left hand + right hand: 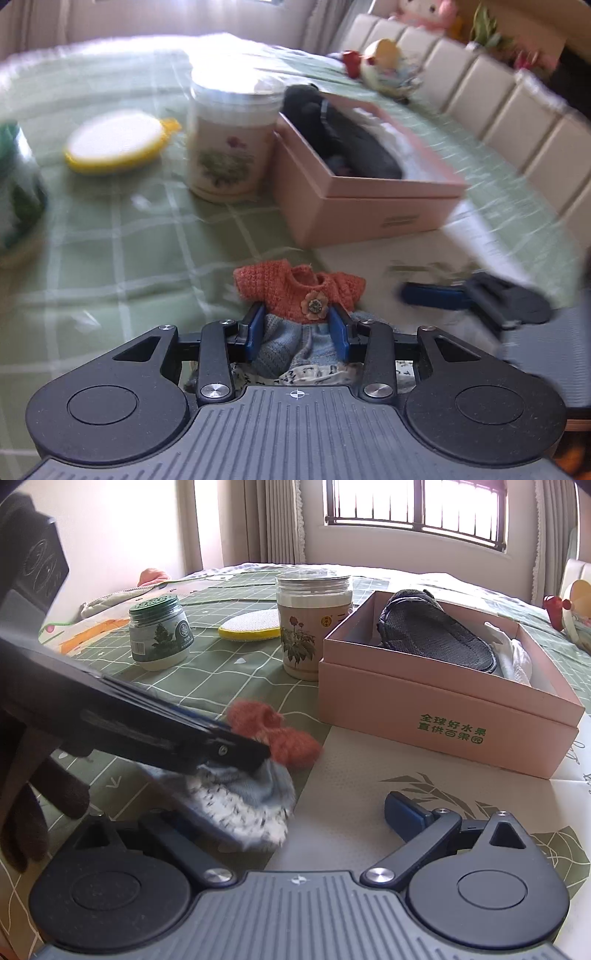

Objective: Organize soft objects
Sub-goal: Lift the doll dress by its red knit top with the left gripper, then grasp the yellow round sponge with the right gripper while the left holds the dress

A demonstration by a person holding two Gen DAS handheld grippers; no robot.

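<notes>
A knitted doll dress [299, 288], with an orange top and a blue skirt, sits between the blue pads of my left gripper [297, 325], which is shut on its waist. In the right wrist view the dress [273, 738] is blurred and low over the bed, in front of the pink box [443, 716]. That open box [369, 206] holds a black slipper [343, 136] [436, 635]. My right gripper [295, 823] stands open and empty just below the dress; one of its fingers [402, 812] shows, the other is hidden. Its blue fingertip [432, 297] lies right of the dress.
A floral jar [310, 627] stands left of the box, with a green-lidded jar [159, 635] and a yellow-rimmed white pad [251, 627] further left. Toys [384, 62] lie by the padded headboard. A dark-gloved hand [37, 812] holds the left gripper.
</notes>
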